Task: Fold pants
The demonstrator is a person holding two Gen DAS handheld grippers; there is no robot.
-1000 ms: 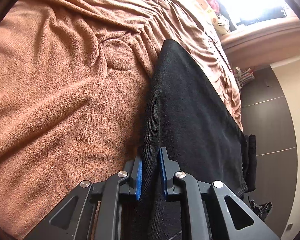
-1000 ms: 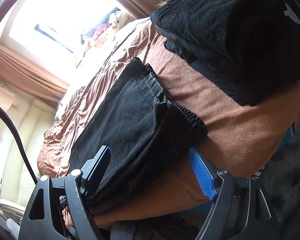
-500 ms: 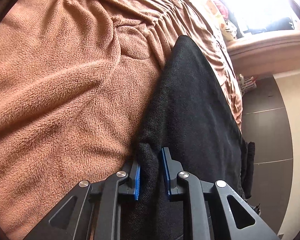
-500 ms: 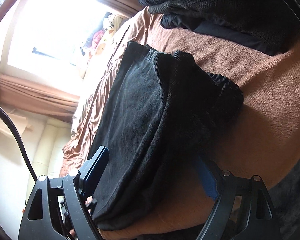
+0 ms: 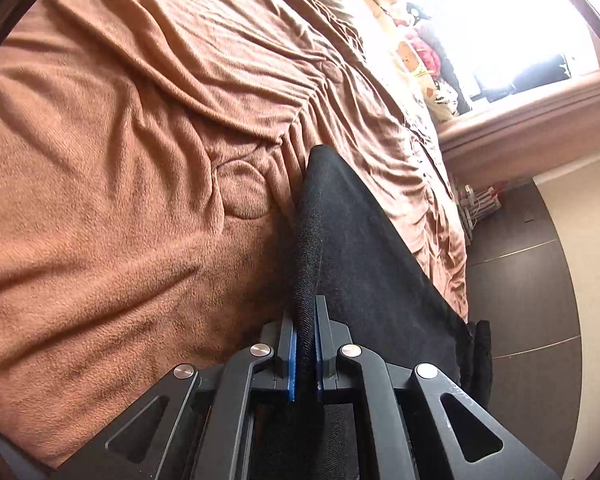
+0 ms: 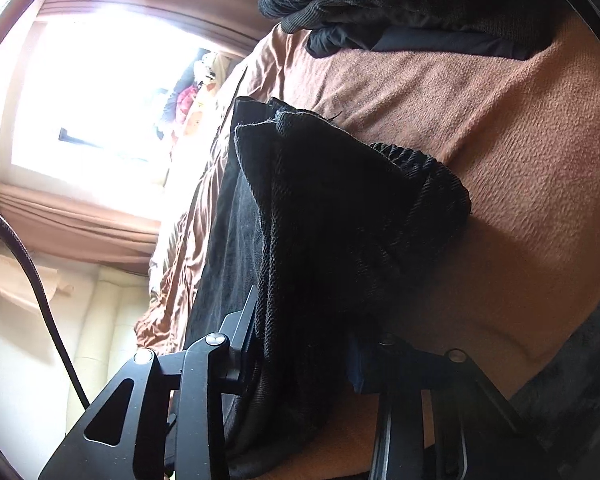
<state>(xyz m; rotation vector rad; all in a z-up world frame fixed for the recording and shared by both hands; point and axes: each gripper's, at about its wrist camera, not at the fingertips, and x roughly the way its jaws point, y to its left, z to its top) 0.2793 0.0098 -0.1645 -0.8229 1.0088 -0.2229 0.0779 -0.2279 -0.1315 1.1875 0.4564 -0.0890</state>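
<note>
The black pants (image 5: 364, 256) lie stretched out on a brown fleece blanket (image 5: 112, 184). My left gripper (image 5: 305, 320) is shut on one edge of the pants, with a thin fold of black cloth pinched between its blue pads. In the right wrist view the waistband end of the pants (image 6: 340, 216) is bunched and lifted off the blanket (image 6: 500, 128). My right gripper (image 6: 304, 332) is closed around this thick bunch; the cloth hides most of its right finger.
A pile of other black clothes (image 6: 400, 0) sits on the blanket beyond the pants. A bright window (image 6: 100, 92) and a black cable (image 6: 32, 272) are at the left. The bed edge and dark floor (image 5: 532, 280) lie to the right in the left wrist view.
My right gripper has closed from wide open onto the waistband end and lifted it. My left gripper keeps its hold and has drawn the pants back a little.
</note>
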